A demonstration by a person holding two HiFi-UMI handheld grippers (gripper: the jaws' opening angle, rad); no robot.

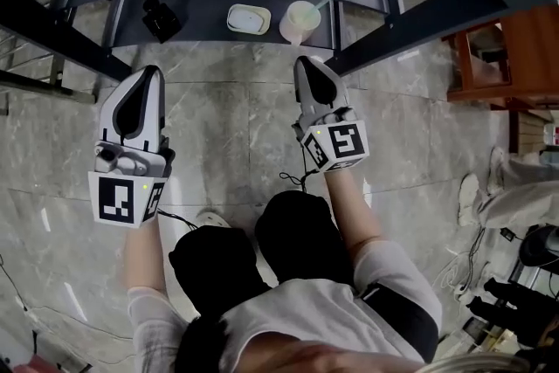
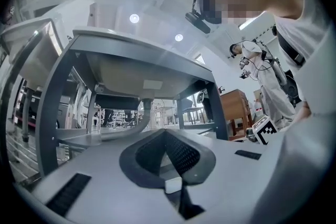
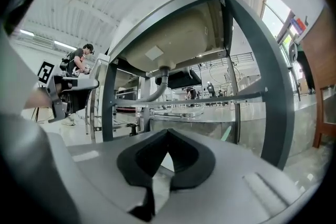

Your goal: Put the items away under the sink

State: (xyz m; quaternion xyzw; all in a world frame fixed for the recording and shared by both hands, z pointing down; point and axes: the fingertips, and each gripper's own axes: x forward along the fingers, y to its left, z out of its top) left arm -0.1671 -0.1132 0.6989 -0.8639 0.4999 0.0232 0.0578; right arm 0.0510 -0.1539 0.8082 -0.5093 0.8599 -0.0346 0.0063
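Three items sit on the dark shelf [image 1: 203, 11] under the sink: a black bottle [image 1: 160, 16] at the left, a white lidded dish [image 1: 248, 18] in the middle and a pale yellow cup [image 1: 300, 20] to the right. My left gripper [image 1: 152, 71] hangs over the floor in front of the shelf, shut and empty. My right gripper [image 1: 305, 62] is shut and empty too, its tip just short of the yellow cup. The left gripper [image 2: 164, 131] and the right gripper [image 3: 168, 131] both look up at the sink basin's underside [image 2: 142, 71] [image 3: 173, 44].
Dark metal frame legs [image 1: 79, 52] [image 1: 410, 22] stand on either side of the shelf. A grey drain hose [image 3: 157, 86] curves down from the basin. A wooden cabinet [image 1: 502, 48] stands at the right, with another person's legs [image 1: 515, 192] and cables [image 1: 515, 293] nearby. The floor is marble tile [image 1: 227, 127].
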